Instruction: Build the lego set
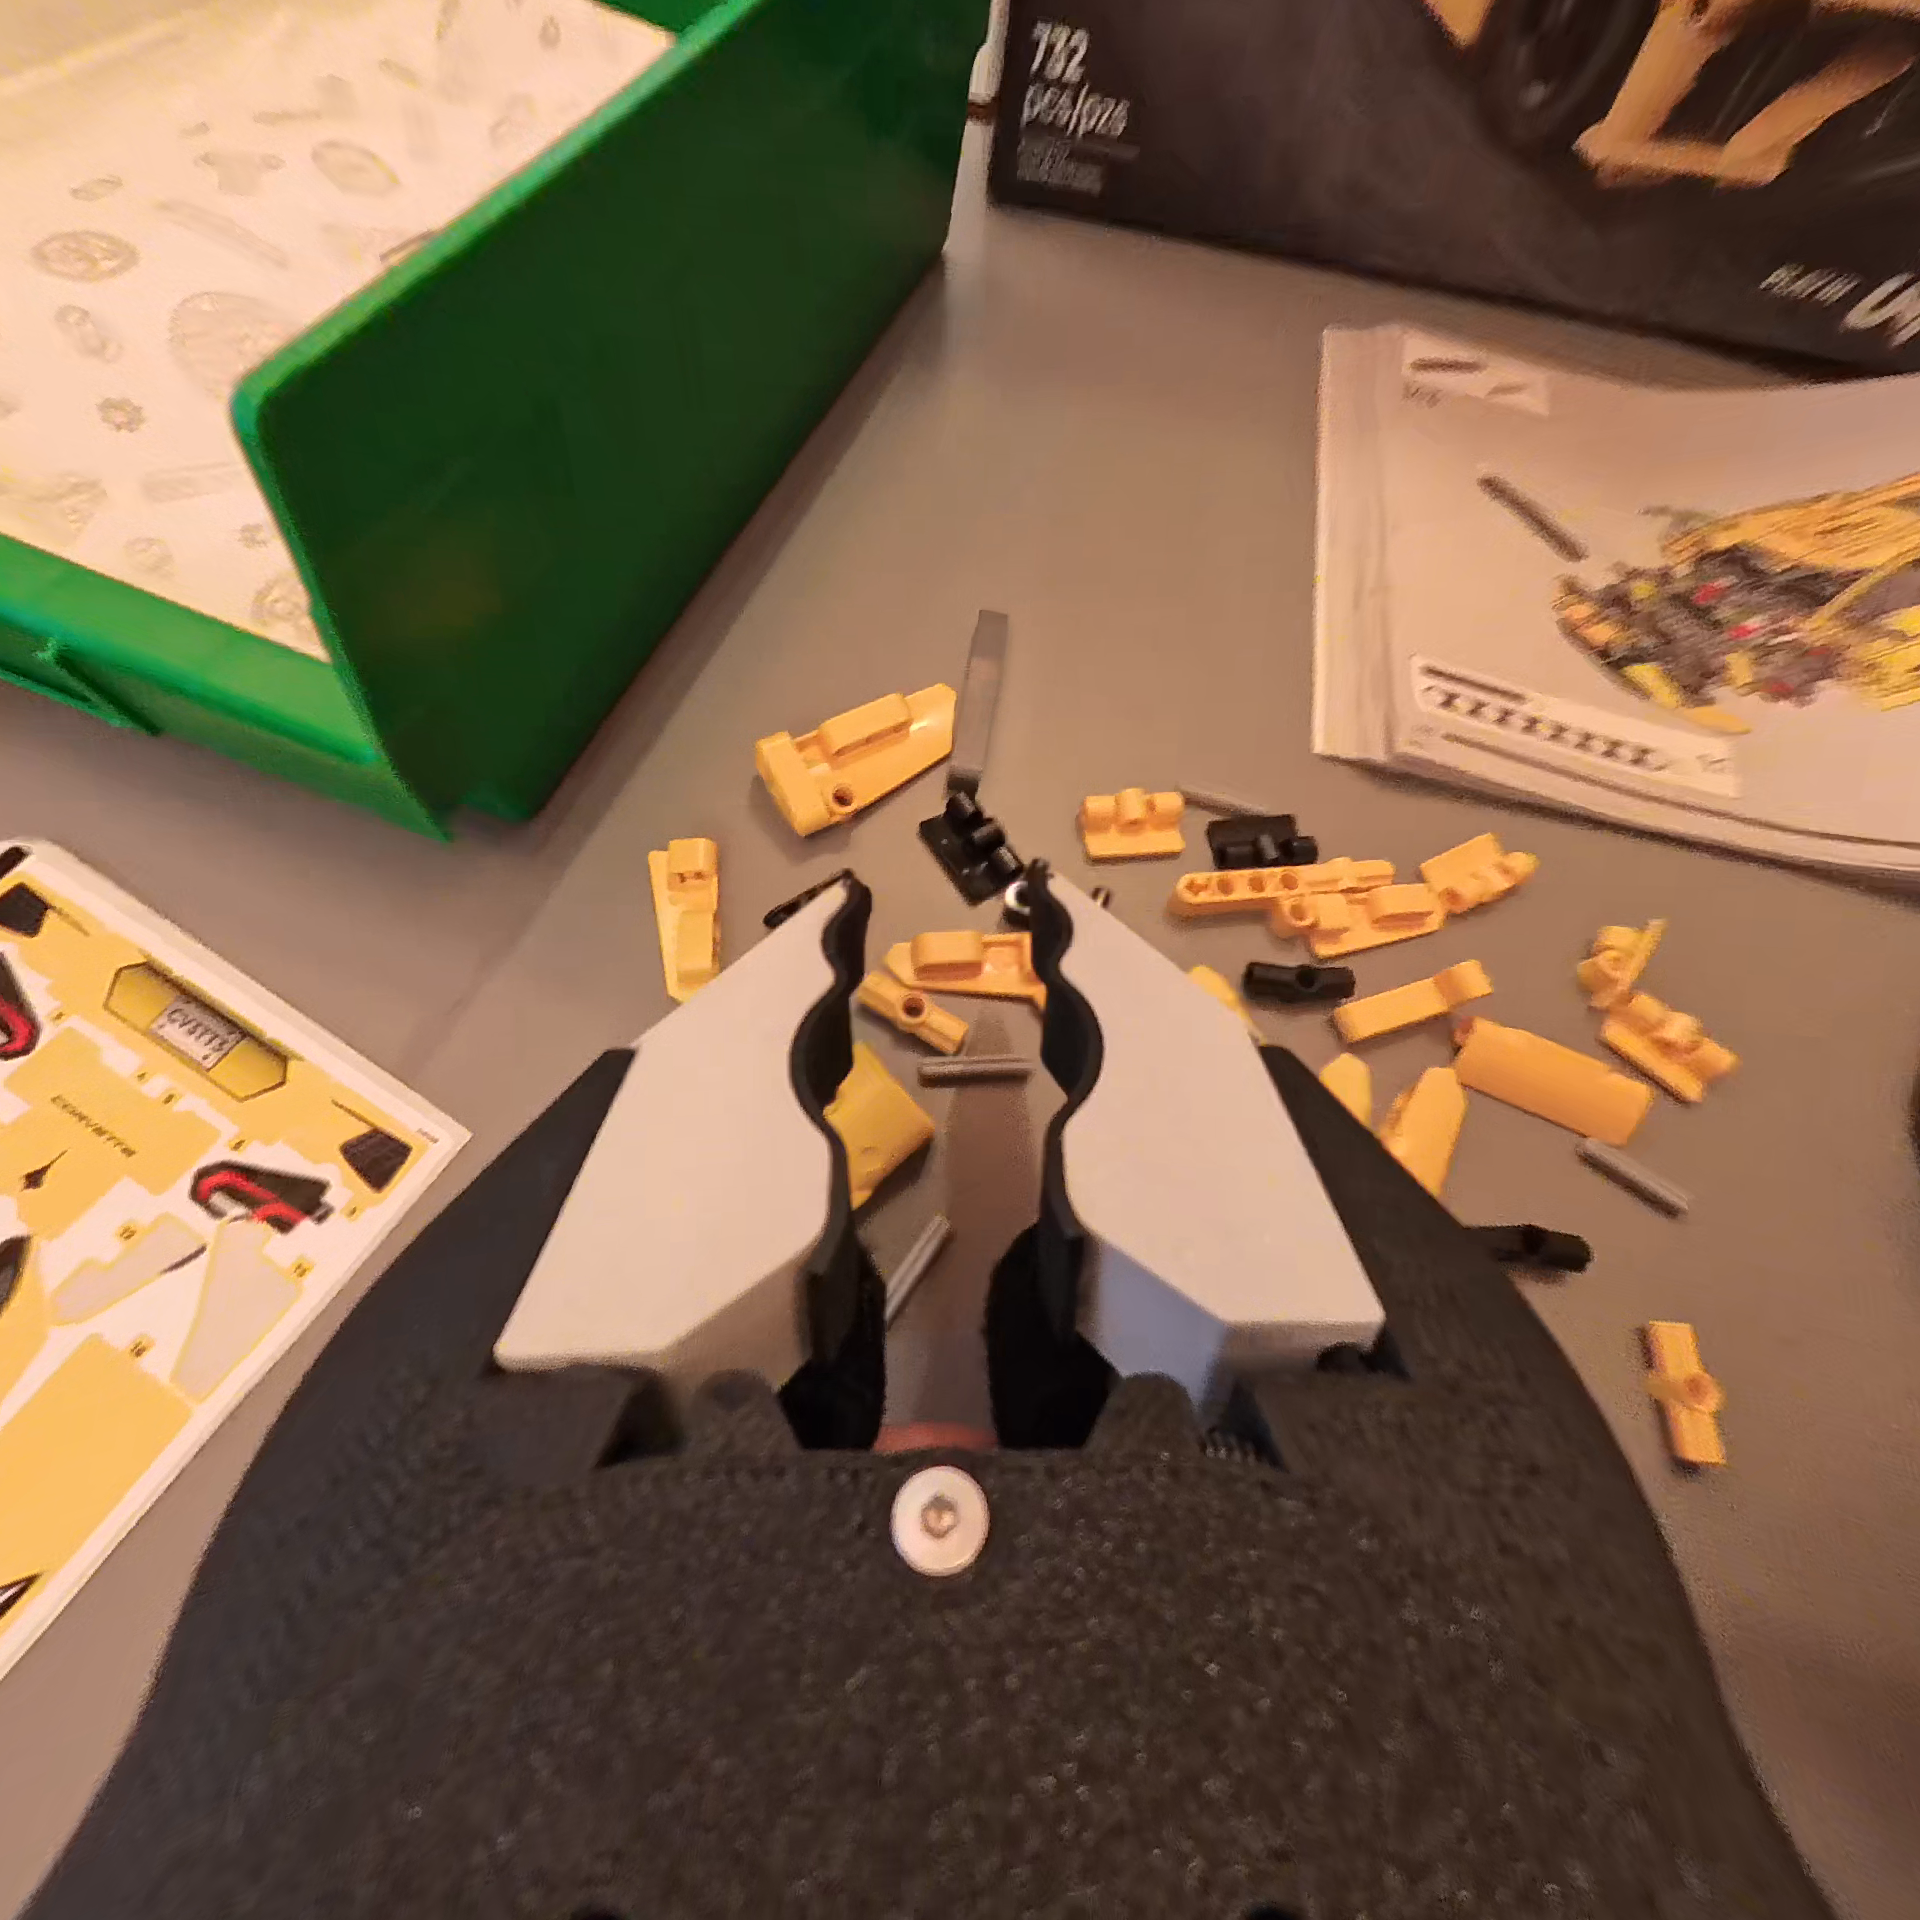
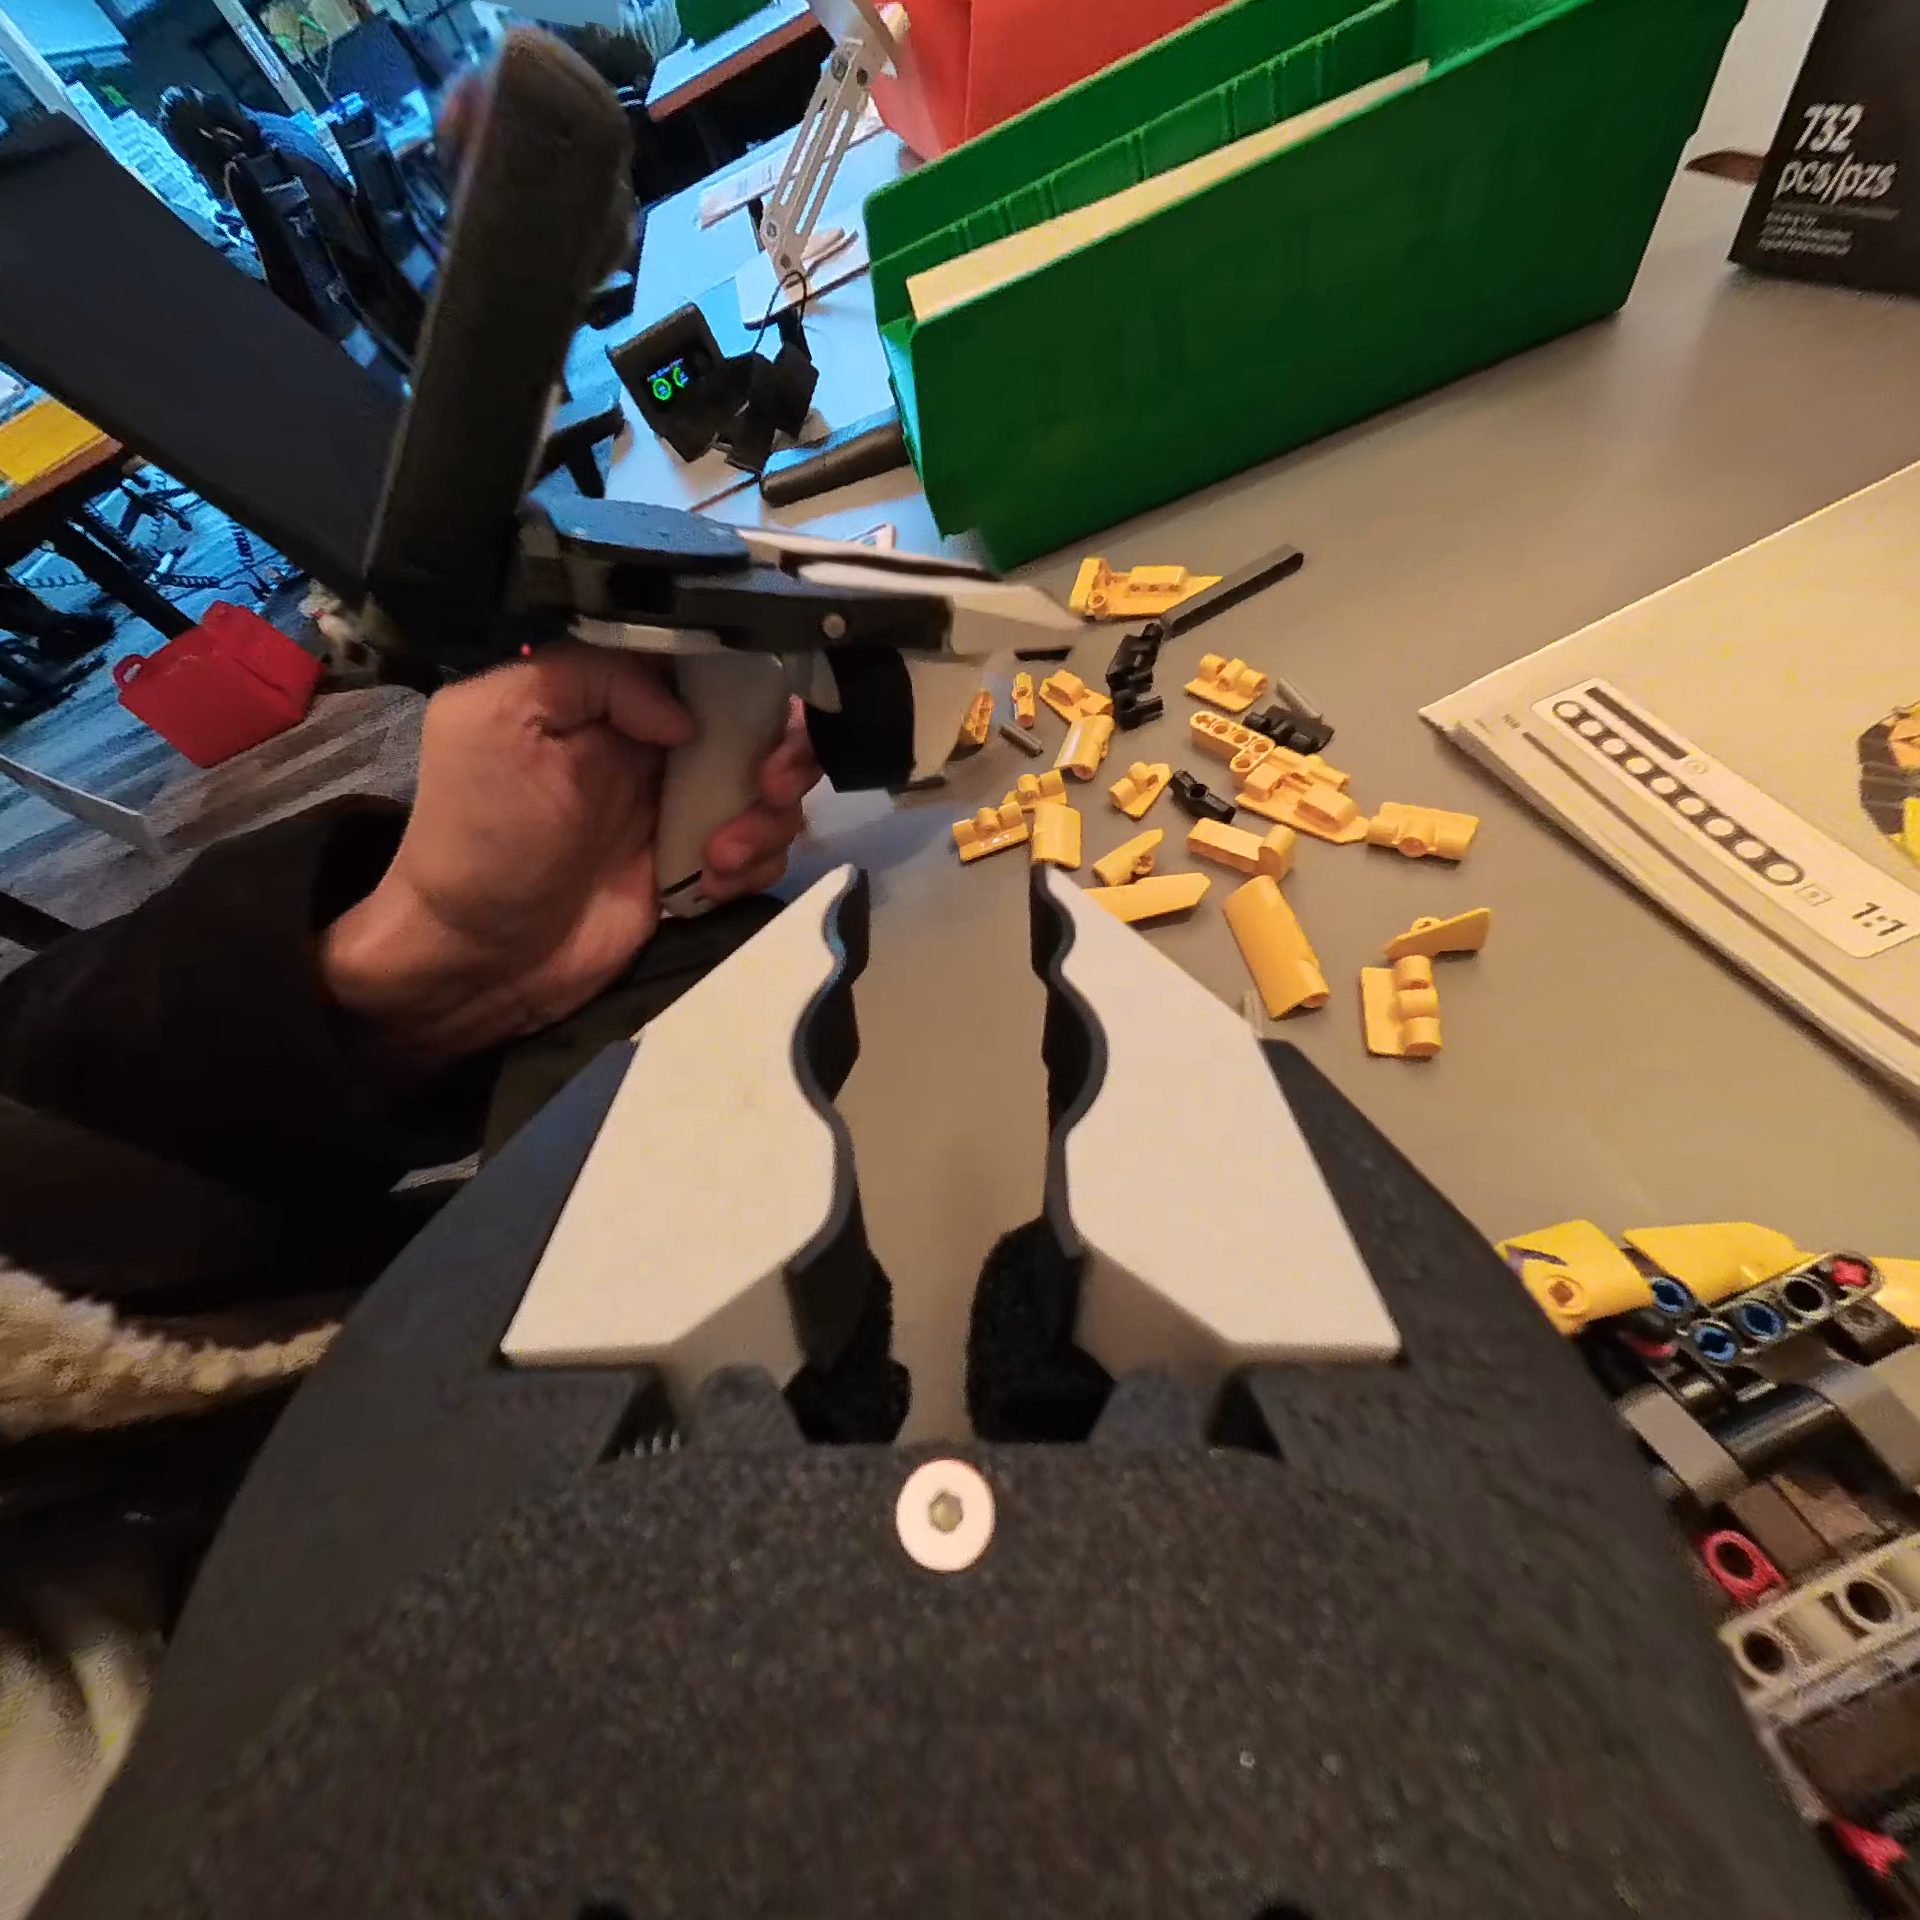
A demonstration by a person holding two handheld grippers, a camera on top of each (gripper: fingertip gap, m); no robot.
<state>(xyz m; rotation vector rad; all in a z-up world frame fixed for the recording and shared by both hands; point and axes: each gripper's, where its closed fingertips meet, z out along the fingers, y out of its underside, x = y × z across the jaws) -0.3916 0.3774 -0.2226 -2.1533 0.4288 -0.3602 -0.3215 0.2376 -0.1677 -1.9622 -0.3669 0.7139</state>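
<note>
Part-picking is the step: your left tongs [image 1: 945,883] hover part-open and empty over loose yellow pieces [image 1: 1351,904] beside the green bin [image 1: 582,499], right tongs [image 2: 948,883] likewise empty, so next close on one.

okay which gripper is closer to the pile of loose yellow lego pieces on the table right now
Left. The left gripper is right over the loose yellow pieces, its open fingers among them. The right gripper is open too, short of the pile's near edge.
</note>
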